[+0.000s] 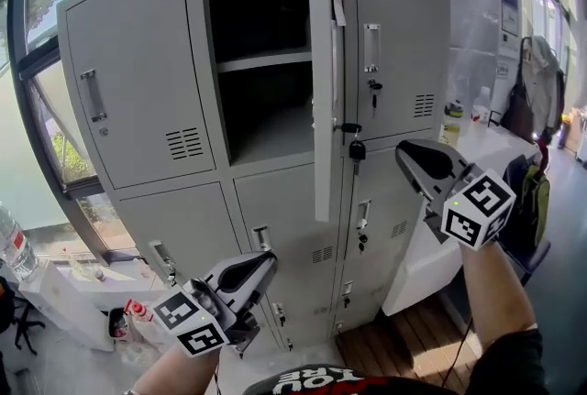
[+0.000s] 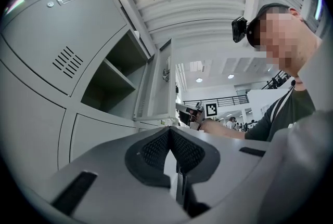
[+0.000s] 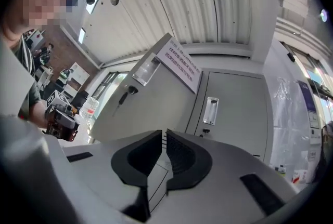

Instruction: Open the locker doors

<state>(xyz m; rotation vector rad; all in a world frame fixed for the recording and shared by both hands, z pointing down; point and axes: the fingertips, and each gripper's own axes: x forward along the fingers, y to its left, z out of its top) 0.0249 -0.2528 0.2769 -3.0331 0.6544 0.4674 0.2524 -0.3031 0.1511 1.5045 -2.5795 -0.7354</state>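
The grey locker cabinet [image 1: 138,82] has three columns of doors. Its top middle door [image 1: 322,82] stands swung out edge-on, and the shelved compartment [image 1: 261,63] behind it is bare. The top left door [image 1: 128,72] and top right door [image 1: 399,45] are closed, as are the lower rows. My left gripper [image 1: 271,257] is shut on nothing, low in front of a middle-row handle [image 1: 262,237]. My right gripper [image 1: 402,149] is shut and empty, just below the top right door. The right gripper view shows the open door [image 3: 151,98] and the right door's handle [image 3: 210,110].
A white table [image 1: 486,150] with bottles stands right of the lockers, with jackets [image 1: 541,77] hanging behind it. White boxes [image 1: 73,292] and a water bottle [image 1: 11,242] sit at the lower left under the window. Keys [image 1: 357,148] hang from the open door's lock.
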